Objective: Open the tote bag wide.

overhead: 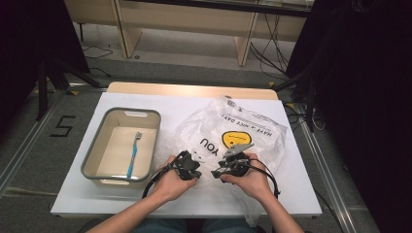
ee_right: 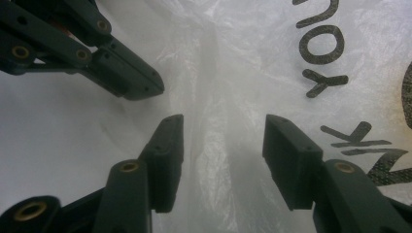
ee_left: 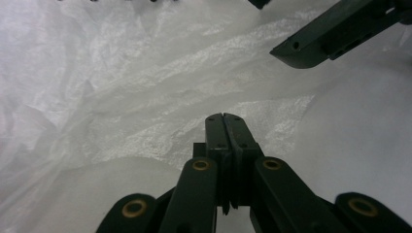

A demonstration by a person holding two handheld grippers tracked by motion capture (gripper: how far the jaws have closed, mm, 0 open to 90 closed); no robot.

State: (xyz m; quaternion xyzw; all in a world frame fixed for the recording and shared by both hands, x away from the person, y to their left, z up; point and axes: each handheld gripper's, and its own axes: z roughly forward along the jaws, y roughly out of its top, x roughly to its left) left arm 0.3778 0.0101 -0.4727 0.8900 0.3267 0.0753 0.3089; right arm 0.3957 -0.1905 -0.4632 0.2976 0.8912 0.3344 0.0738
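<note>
The left gripper [ee_left: 224,119] sits low and right of centre in its own view, jaws pressed flat together with no gap; whether a fold of film is caught between them cannot be told, though the tips lie right on the bag [ee_left: 145,97]; in the high view this gripper [overhead: 190,167] is at lower centre, held in the left hand [overhead: 170,182]. The right gripper [ee_right: 223,141] stands spread, one jaw at lower left and one at lower right of its view, pinching nothing; a raised crease of the bag [ee_right: 214,73] runs up the frame between the two pads without touching either.

That crease is what the coming move seems to turn on: it lies straight ahead of the right gripper, its long axis running away from the jaws toward the top of the frame, so closing would likely catch it; the right gripper is the nearer one to it, the left being just beside, at upper left of that view.

The bag is thin, translucent, crinkled plastic, glossy on its folds, printed with black letters and a yellow patch; it spreads across centre right of the high view on the white table [overhead: 121,201]. At centre left a grey rounded bin [overhead: 95,145] holds a blue toothbrush [overhead: 134,154] lying lengthwise.
</note>
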